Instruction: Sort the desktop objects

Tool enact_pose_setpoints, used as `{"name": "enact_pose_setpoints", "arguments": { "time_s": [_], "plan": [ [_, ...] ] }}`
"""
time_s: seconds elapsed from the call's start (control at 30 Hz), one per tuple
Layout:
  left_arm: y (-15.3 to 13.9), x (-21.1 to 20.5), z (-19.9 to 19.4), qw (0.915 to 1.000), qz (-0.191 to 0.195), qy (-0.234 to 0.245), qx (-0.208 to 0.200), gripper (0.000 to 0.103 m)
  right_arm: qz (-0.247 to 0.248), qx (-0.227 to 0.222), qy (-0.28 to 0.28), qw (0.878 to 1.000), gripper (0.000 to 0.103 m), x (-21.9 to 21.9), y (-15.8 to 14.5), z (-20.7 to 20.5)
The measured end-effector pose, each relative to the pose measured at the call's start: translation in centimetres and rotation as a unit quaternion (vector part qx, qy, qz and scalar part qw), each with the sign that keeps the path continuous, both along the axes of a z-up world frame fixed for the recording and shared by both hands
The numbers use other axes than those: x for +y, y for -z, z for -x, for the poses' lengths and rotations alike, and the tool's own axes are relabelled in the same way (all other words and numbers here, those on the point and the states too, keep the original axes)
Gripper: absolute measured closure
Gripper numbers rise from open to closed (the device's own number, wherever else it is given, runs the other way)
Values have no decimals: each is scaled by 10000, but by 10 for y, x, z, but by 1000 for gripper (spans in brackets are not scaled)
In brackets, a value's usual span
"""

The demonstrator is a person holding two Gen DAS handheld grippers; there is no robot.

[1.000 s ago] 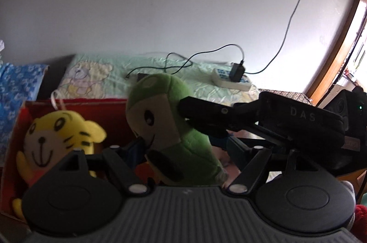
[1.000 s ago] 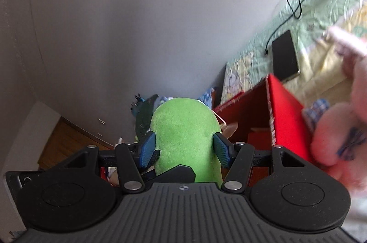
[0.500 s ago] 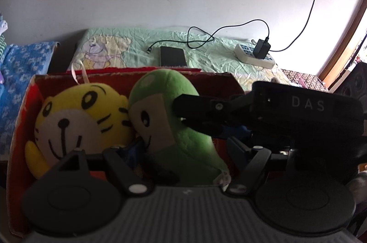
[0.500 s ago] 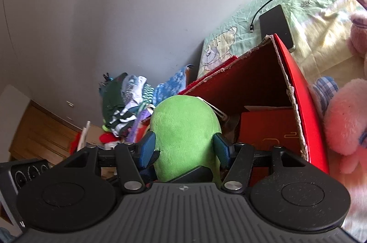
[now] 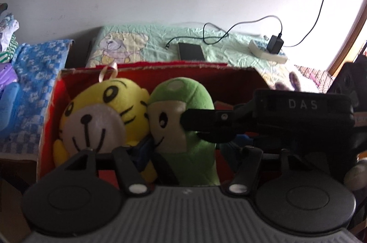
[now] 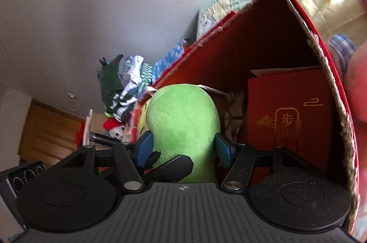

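Right wrist view shows you the red box's (image 6: 263, 41) inner wall and your right gripper (image 6: 183, 146) clamping the green plush (image 6: 183, 119); only the left view reveals the yellow tiger (image 5: 101, 119) alongside, your left gripper (image 5: 185, 162) seemingly empty, its spread unclear.

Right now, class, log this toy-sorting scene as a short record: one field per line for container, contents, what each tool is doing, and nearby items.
Container: red cardboard box, open at the top
Contents: yellow tiger plush touching green plush; a red gift box stands inside too
Right tool: shut on green plush, blue pads pressing both its sides
Left tool: fingers spread, holding nothing
Outside the box: pink plush by the box's outer wall
Behind the box: phone, power strip with charger
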State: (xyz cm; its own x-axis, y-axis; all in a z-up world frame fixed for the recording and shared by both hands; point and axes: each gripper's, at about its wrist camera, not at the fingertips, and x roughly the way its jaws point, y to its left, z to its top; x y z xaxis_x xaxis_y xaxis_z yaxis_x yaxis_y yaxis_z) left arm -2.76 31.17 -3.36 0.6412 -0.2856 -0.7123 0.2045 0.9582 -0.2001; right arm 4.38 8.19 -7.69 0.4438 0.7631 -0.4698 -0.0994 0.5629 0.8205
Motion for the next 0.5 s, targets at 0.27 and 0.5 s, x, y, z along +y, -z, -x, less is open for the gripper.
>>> {"name": "enact_pose_setpoints", "arguments": {
  "time_s": [0.27,0.5],
  "plan": [
    [6,-16,-2,9995,-290,100,44,39,882,-331,-174,9954,30,10,-12,3],
    [5,-17,1,9994,-339,70,21,39,715,-730,97,9947,31,-11,-25,11]
  ]
}}
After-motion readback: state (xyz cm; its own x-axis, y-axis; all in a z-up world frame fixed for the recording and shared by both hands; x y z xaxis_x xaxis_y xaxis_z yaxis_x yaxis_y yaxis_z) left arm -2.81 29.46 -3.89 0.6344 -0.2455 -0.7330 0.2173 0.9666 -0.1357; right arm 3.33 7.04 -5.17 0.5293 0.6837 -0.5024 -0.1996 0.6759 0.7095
